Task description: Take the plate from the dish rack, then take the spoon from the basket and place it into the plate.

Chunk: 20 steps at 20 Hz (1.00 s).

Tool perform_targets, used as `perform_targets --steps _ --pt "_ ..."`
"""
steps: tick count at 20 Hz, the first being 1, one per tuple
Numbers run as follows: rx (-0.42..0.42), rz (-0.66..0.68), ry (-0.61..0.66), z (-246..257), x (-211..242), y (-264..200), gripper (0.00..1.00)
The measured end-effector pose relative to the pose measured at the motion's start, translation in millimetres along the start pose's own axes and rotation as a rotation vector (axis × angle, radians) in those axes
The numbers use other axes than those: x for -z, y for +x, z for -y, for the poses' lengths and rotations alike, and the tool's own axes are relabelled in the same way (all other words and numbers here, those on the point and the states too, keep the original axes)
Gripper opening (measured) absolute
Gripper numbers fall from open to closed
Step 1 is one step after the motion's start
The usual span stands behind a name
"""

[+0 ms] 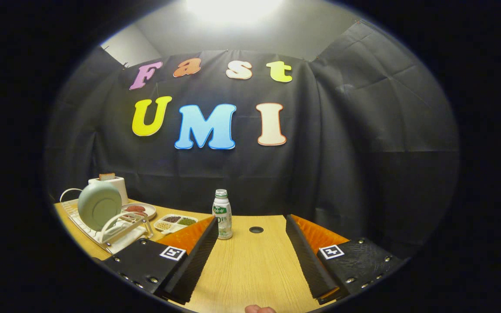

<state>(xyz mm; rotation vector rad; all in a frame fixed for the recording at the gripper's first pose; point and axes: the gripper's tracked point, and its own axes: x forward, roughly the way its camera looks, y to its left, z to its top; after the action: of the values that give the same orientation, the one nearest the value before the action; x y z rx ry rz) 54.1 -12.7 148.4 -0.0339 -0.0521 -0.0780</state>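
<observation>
A pale green plate stands on edge in a white wire dish rack, well to the left of my fingers and beyond them. My gripper is open above the wooden table, with nothing between its fingers. The plate is far from both fingers. No spoon or basket can be made out here.
A small white bottle with a green label stands just ahead of the left finger. Behind the rack are a white toaster, a plate of food and a divided tray of beans. A cable hole lies in the table.
</observation>
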Motion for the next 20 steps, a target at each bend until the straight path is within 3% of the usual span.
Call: perform_targets --steps 7,12,16,20 --pt "0.015 0.005 0.033 -45 -86 -12 0.96" --pt "-0.071 0.012 0.056 -109 -125 -7 0.96" --pt "-0.106 -0.004 0.056 -147 -135 0 0.96" --pt "-0.137 -0.129 0.033 -184 -119 9 0.96"
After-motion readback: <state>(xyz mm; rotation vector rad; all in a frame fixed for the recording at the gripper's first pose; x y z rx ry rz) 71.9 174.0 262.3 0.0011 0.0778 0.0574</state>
